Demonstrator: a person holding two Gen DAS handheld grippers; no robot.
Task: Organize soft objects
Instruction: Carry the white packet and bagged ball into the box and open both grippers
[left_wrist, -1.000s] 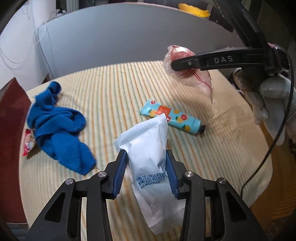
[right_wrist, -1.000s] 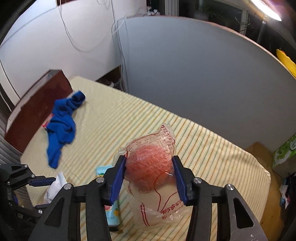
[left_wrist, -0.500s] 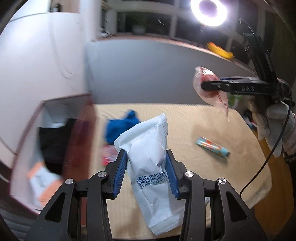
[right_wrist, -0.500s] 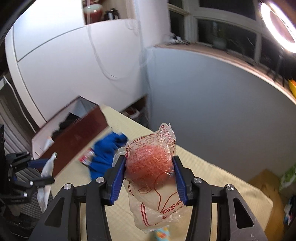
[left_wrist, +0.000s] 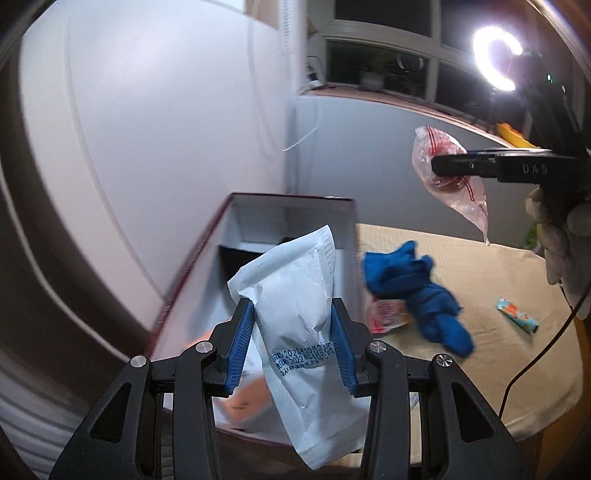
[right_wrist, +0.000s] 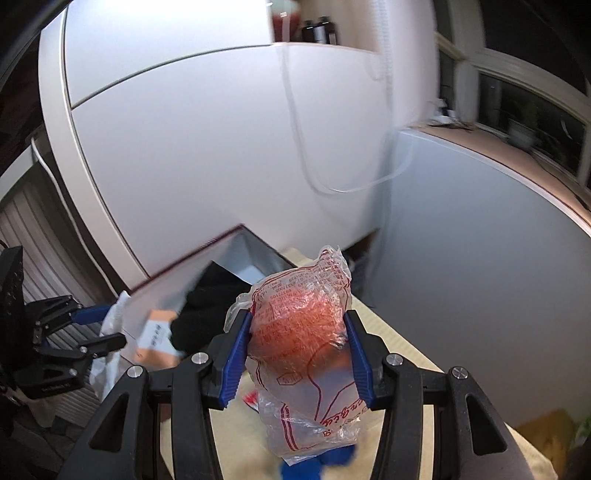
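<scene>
Your left gripper (left_wrist: 292, 341) is clamped on the soft white paper-like pouch with blue date print (left_wrist: 295, 314), its blue pads pressing the pouch's middle while the top stands up between the jaws and the bottom sags below them; it hangs above the near end of the open dark-red box with a white interior (left_wrist: 347, 229), which sits at the left edge of the cream striped tablecloth (left_wrist: 480, 280). Your right gripper (right_wrist: 299, 354) is closed on the clear crinkled plastic bag with red print and an orange-red mesh ball inside (right_wrist: 299, 332), held high in the air over the cloth, with the box ahead and to its left. The step looks like dropping both packets into the box, so take them one at a time: bring the pouch lower and further over the white floor before you let the jaws part, because its hanging tail could catch the near rim and tip it out. A black item and a pale orange-and-white packet already lie inside, so aim for the bare space between them. Keep the bag well apart from the left tool until that hand is clear, then carry it over the wall and release it low; it is light and may drift. The crumpled blue cloth (left_wrist: 417, 291), the small red-and-white sachet (left_wrist: 386, 314) beside the box and the turquoise patterned tube (left_wrist: 517, 315) are not yet put away.
</scene>
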